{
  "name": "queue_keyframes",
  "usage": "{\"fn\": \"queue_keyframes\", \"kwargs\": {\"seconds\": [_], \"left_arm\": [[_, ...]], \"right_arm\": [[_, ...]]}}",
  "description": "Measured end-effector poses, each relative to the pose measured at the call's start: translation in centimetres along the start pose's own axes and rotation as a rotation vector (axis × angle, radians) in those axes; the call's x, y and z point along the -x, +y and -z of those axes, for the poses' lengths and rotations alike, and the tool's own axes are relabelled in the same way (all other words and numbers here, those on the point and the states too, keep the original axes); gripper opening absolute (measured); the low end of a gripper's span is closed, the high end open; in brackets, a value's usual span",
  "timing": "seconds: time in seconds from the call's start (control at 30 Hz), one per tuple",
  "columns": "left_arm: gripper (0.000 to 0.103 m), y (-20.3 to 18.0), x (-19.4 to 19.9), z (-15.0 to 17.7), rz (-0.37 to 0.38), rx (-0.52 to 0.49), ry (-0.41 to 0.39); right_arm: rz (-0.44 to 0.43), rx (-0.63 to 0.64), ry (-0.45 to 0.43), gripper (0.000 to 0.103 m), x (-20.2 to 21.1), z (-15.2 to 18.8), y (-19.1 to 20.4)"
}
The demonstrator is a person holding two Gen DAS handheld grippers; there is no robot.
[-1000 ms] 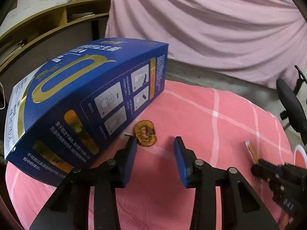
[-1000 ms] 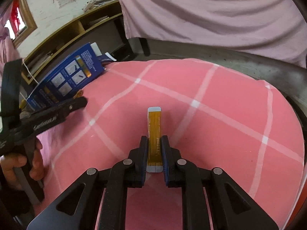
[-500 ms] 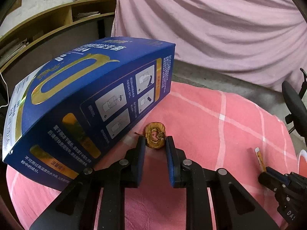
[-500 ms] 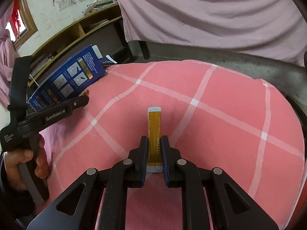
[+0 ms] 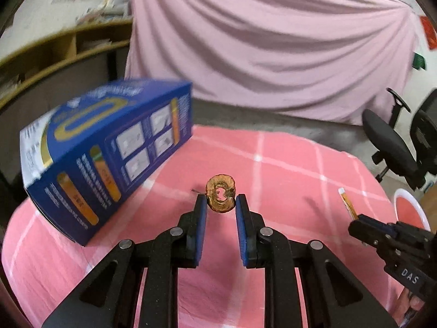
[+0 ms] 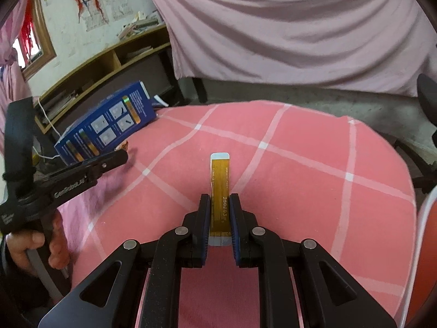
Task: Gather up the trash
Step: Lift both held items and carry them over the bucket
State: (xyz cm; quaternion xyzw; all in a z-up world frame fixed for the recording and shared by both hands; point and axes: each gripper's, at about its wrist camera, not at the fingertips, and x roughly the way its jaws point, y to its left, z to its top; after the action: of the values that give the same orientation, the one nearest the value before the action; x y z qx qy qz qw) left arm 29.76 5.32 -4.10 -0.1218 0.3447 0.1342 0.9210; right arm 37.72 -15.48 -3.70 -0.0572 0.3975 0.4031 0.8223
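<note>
Left wrist view: the left gripper (image 5: 220,205) pinches a dried, ring-shaped fruit scrap (image 5: 220,197) between the tips of its blue fingers (image 5: 201,213), the scrap standing on edge, apparently lifted clear of the pink checked table (image 5: 286,169). A blue carton (image 5: 109,153) lies on its side to the left, well apart from the fingers. At the far right the right gripper (image 5: 355,218) shows with a strip projecting forward, and a white-rimmed red bin (image 5: 412,199) sits just beyond it at the table edge.

Right wrist view: the right gripper (image 6: 220,205) is clenched on a flat amber strip (image 6: 220,188), whose long axis runs straight ahead along the fingers, its pale end pointing away. The left gripper (image 6: 120,157) hovers near the carton (image 6: 106,128). A red, white-rimmed curve (image 6: 426,235), probably the bin, lies at the right edge; by this reading the right hand is nearer the drop point.
</note>
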Motion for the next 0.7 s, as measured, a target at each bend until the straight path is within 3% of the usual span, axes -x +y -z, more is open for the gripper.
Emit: {"fn": "queue_keyframes", "kwargs": {"seconds": [0.27,0.7], "left_arm": [[0.017,-2.6,3.2,1.3,0.064,-0.118,-0.144],[0.017,-4.7,8.6,2.4,0.191,-0.11,-0.339]], "right_arm": [[0.04,-0.054,-0.197,0.012,3.8,0.6,-0.5],[0.067,0.019,-0.515,0.012,10.2,2.4,1.5]]}}
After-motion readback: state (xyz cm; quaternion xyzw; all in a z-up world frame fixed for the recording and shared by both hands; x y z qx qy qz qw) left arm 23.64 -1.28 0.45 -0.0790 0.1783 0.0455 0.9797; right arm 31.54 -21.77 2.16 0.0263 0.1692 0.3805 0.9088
